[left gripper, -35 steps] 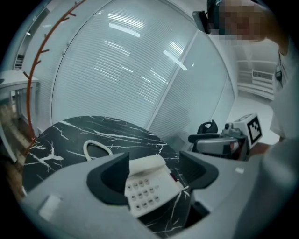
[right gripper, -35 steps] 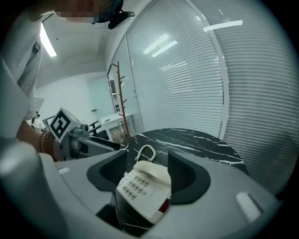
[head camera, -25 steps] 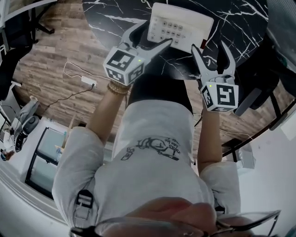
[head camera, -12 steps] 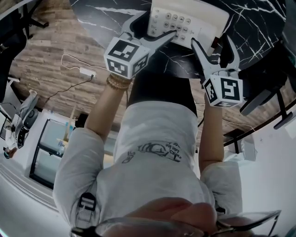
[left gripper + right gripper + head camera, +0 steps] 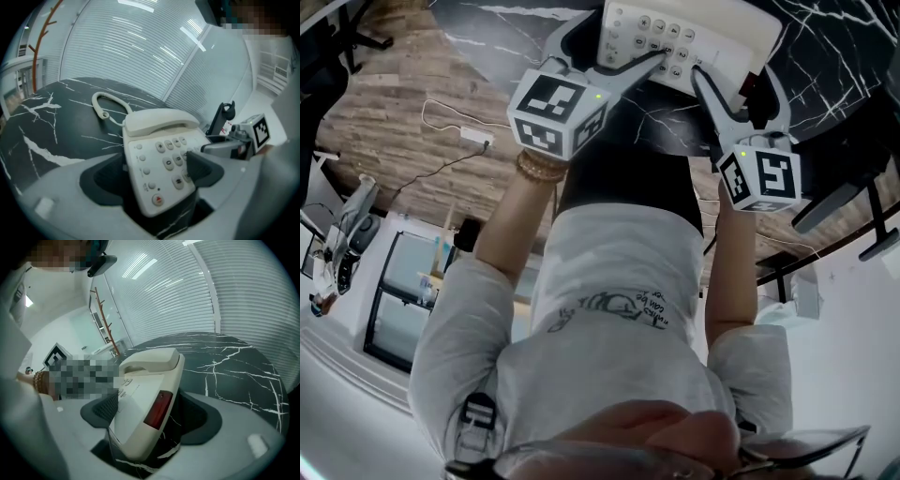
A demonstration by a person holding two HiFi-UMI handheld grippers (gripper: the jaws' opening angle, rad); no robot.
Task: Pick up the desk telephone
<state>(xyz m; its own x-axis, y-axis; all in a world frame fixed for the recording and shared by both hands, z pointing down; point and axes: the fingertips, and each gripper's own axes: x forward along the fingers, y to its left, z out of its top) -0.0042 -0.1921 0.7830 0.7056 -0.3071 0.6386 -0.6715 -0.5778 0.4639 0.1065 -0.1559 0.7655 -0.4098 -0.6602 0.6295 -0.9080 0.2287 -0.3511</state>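
Freshly lowered: left hand-held gripper (image 5: 614, 47) just widening, right hand-held gripper (image 5: 733, 80) just narrowing, both spread astride desk telephone (image 5: 675, 37) near corners; squeeze pending.

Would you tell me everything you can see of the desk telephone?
The desk telephone is cream plastic, its handset resting in the cradle at the far end, a keypad below with one red-marked button, and a dark red panel on its right side. Its cord curls behind. It sits on the black marbled table. The left gripper straddles its left corner, jaws just opening; the right gripper straddles the right corner, jaws just closing; neither clamps it.
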